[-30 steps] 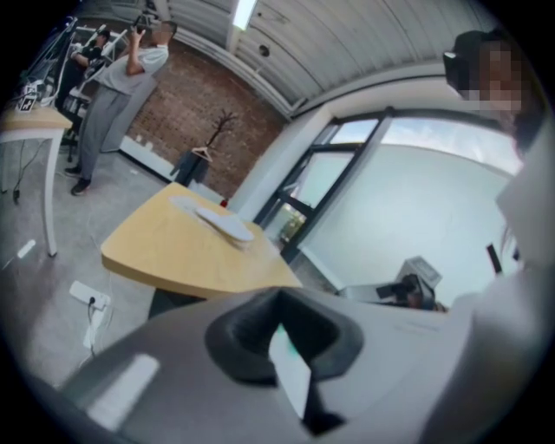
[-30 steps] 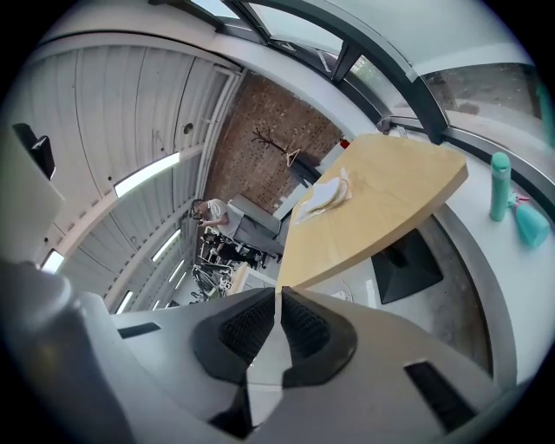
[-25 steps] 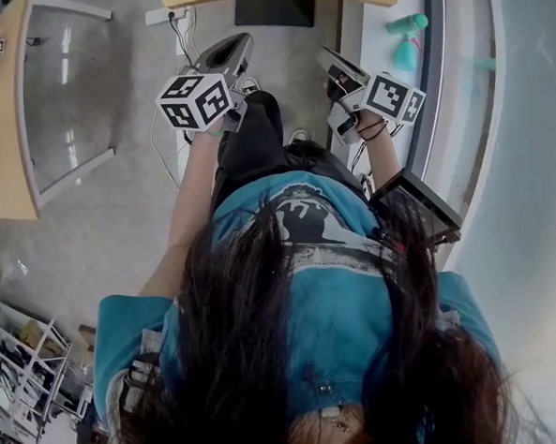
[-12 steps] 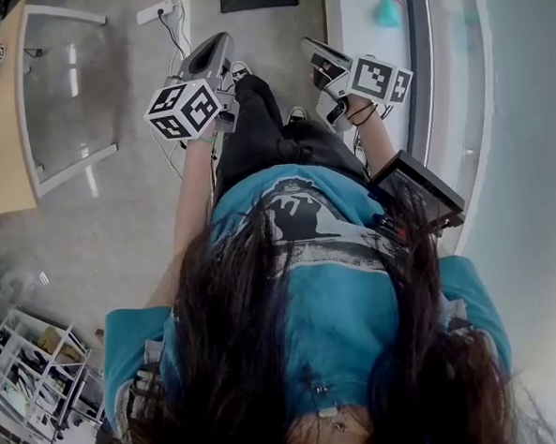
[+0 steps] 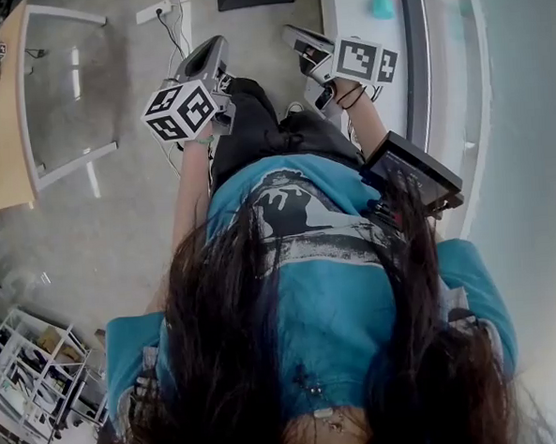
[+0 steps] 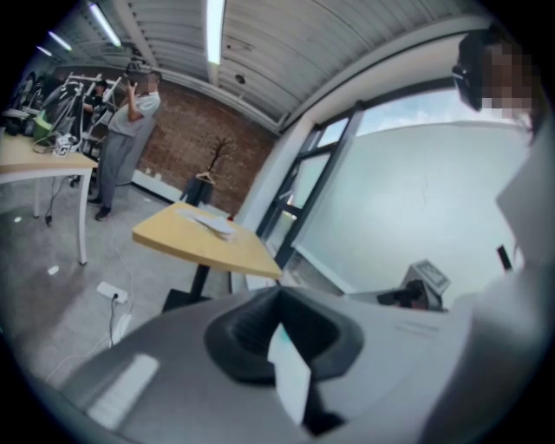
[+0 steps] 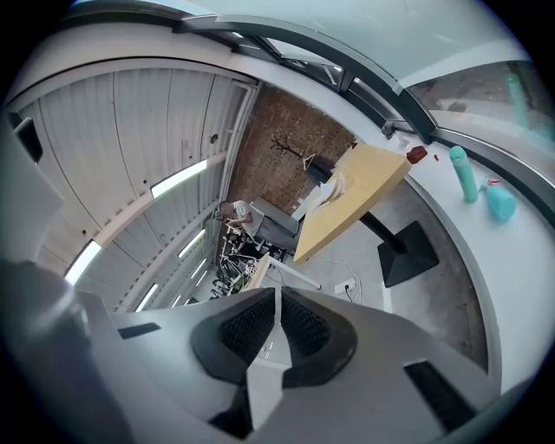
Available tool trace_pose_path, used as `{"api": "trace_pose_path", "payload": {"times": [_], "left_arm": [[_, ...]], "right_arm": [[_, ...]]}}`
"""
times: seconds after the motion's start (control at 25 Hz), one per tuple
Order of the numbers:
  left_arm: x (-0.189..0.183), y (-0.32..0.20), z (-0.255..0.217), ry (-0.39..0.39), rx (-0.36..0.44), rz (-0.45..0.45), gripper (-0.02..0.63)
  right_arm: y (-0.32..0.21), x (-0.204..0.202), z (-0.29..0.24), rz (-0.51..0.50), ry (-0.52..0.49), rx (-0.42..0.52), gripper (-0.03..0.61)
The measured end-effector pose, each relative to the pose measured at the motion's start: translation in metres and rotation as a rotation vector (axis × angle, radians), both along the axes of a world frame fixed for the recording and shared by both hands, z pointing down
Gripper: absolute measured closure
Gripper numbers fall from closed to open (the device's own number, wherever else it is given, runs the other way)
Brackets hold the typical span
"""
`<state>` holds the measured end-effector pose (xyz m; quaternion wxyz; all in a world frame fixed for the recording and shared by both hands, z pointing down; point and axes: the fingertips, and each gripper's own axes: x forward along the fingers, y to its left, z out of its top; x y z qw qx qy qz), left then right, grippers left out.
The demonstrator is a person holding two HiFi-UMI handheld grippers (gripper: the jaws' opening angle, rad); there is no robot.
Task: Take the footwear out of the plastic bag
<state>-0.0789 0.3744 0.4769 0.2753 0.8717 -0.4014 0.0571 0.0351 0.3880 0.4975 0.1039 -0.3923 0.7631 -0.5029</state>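
Jaws of right gripper (image 7: 276,299): grey, black-ribbed.

Power strip (image 5: 155,10) lay on floor (image 5: 119,226), far left; teal bottle (image 7: 463,174) stood on right windowsill (image 5: 340,1); shelving (image 5: 29,372) sat near left.

A loft-like workshop: brick wall (image 6: 186,130), wooden table (image 6: 208,241), cluttered shelving (image 5: 29,368), concrete floor (image 5: 119,226).

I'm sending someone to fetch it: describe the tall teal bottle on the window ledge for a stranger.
Follow the white ledge under the big window. Near the yellow table two teal things stand on it; the tall teal bottle is the slim upright one, the squat teal container beside it is shorter.
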Motion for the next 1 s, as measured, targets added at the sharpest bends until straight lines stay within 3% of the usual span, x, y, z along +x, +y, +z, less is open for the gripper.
{"api": "trace_pose_path", "payload": {"times": [0.44, 0.68, 1.0], "left_arm": [[0.006, 0.018, -0.006, 0.009, -0.012, -0.023, 0.614], [0.006, 0.025, 0.021, 0.011, -0.032, -0.018, 0.614], [0.015, 0.012, 0.002, 0.025, -0.052, -0.02, 0.614]], "right_arm": [[0.018, 0.004, -0.009, -0.046, 0.015, 0.009, 0.548], [0.025, 0.006, 0.017, -0.032, 0.009, -0.004, 0.548], [0.012, 0.018, -0.005, -0.025, 0.014, -0.011, 0.548]]}}
